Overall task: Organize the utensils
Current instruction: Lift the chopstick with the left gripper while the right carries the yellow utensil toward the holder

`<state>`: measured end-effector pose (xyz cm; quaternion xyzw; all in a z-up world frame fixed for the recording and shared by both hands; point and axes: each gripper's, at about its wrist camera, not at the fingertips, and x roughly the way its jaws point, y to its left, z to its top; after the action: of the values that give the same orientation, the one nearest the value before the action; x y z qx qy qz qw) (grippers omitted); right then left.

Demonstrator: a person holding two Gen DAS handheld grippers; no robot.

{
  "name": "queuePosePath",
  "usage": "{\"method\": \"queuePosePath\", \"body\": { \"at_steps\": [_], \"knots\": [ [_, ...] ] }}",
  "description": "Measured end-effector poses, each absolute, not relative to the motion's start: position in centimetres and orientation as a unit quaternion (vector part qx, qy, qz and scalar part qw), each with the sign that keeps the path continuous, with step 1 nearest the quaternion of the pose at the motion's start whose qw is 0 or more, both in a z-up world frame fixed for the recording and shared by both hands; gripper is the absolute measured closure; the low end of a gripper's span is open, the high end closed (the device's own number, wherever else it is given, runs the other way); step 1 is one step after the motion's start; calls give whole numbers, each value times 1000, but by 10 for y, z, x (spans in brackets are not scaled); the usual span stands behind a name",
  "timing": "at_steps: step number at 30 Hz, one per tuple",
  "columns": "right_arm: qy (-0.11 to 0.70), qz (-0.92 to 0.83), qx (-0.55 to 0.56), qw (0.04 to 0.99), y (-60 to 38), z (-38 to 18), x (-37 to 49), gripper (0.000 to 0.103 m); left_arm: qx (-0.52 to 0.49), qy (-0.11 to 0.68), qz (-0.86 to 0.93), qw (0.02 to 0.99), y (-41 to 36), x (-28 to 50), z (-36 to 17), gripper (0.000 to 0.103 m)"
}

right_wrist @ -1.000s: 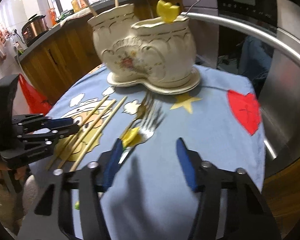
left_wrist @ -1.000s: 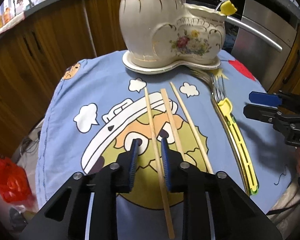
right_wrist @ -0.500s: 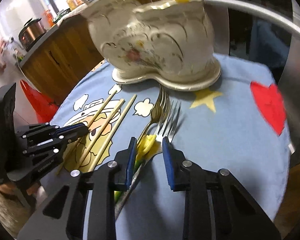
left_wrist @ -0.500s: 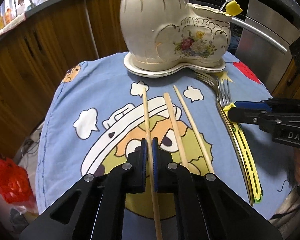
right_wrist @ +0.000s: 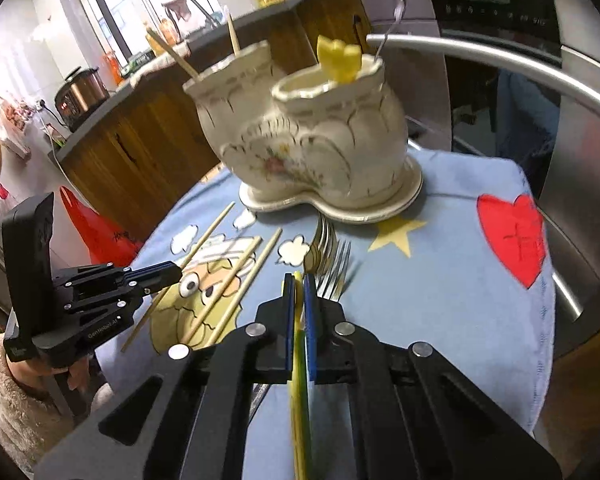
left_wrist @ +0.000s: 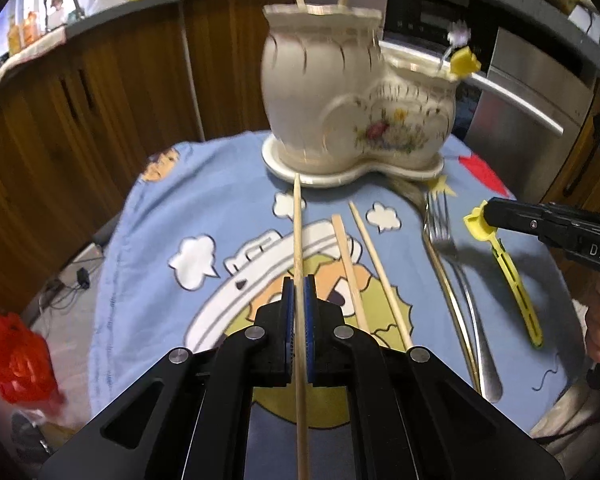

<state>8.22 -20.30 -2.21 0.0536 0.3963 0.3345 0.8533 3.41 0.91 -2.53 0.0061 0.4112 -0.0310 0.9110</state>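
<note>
My left gripper is shut on a wooden chopstick and holds it off the blue cartoon cloth, pointing at the cream boot-shaped ceramic holder. Two more chopsticks lie on the cloth to its right. My right gripper is shut on a yellow-handled utensil, which also shows in the left wrist view, lifted above the cloth. Two metal forks lie beside it. The holder has chopsticks in its tall part and a yellow-topped utensil in its low part.
The holder stands on a matching saucer at the back of the small round table. Wooden cabinets stand behind, a steel appliance with a bar handle to the right. A red bag lies on the floor at left.
My left gripper closed on the leftmost chopstick and lifted it toward the holder. My right gripper closed on the yellow-handled utensil and raised it off the cloth.
</note>
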Motion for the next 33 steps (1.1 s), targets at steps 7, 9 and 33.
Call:
{"method": "queuePosePath", "body": {
  "at_steps": [7,9,33],
  "knots": [
    [306,346,54,885,-217,13,70,99,-8,328,-37,944,14,17,15,98],
    [276,347,46,895,-218,22,67,99,-3,303,-31,953,15,15,26,98],
    [132,318,119,931,-203,118,178,98,-81,113,-98,985,33,151,118,98]
  ]
}}
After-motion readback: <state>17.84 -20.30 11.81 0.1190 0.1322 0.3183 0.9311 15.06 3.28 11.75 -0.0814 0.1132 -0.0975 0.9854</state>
